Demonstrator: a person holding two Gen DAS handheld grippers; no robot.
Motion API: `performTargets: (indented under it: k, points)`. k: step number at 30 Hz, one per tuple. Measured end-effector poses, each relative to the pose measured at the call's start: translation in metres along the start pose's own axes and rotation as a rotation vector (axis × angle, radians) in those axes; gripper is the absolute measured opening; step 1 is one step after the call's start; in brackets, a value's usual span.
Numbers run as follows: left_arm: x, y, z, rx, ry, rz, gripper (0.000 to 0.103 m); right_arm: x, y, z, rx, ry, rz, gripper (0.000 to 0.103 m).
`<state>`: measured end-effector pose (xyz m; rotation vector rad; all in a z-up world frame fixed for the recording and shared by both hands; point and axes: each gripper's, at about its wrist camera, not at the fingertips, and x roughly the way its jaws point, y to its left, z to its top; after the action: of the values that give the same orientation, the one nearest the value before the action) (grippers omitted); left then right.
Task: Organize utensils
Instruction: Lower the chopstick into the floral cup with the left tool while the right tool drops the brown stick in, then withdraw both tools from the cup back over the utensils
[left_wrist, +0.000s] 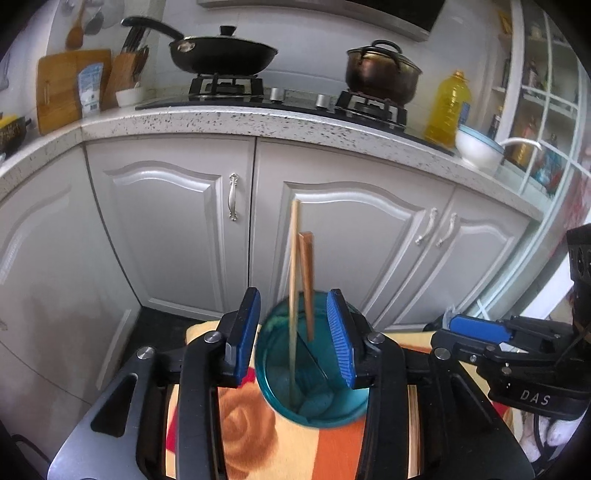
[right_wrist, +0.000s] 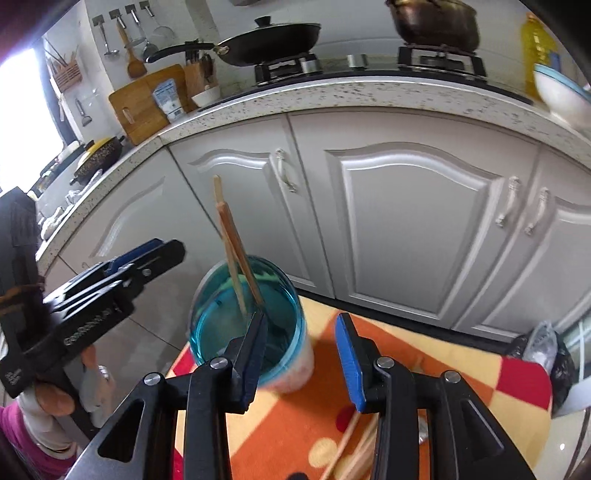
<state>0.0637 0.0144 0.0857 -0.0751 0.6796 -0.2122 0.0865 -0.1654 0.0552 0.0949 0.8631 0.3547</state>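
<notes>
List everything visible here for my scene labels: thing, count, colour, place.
cup: one, teal, on cloth
chopsticks in cup: two, tan and brown, upright
loose chopsticks: several, tan, on cloth
cloth: one, orange patterned, on table
wok: one, black, left burner
pot: one, dark, right burner
oil bottle: one, yellow, counter
bowl: one, white, counter
left tool: open, around cup
right tool: open, beside cup

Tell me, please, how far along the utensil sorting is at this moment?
Done: two chopsticks stand in the blue cup. In hand: nothing; the left claw and right claw are both open and empty. Left: more chopsticks lie on the orange cloth beneath the right claw.
</notes>
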Motion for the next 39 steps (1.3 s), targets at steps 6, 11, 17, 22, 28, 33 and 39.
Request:
performTargets:
  k: [6, 11, 17, 22, 28, 33, 39]
  points:
    - [-0.014, -0.022, -0.018, 0.025, 0.028, -0.017, 0.04, -0.018, -0.008, -0.022, 0.029, -0.013, -0.045, 0.039]
    - [-0.022, -0.044, -0.033, 0.061, 0.05, -0.031, 0.04, -0.035, -0.018, -0.043, 0.062, -0.016, -0.081, 0.041]
    - [-0.028, -0.069, -0.047, 0.091, 0.075, -0.064, 0.04, -0.054, -0.029, -0.067, 0.093, -0.018, -0.12, 0.041]
    - [-0.03, -0.086, -0.056, 0.118, 0.093, -0.086, 0.04, -0.063, -0.041, -0.086, 0.118, -0.007, -0.145, 0.042]
    - [-0.029, -0.1, -0.063, 0.131, 0.113, -0.101, 0.04, -0.073, -0.052, -0.101, 0.147, -0.003, -0.162, 0.042]
    - [-0.03, -0.103, -0.067, 0.134, 0.127, -0.115, 0.04, -0.078, -0.058, -0.108, 0.17, -0.005, -0.177, 0.043]
    - [-0.025, -0.093, -0.074, 0.111, 0.171, -0.142, 0.04, -0.076, -0.072, -0.121, 0.209, 0.014, -0.193, 0.045]
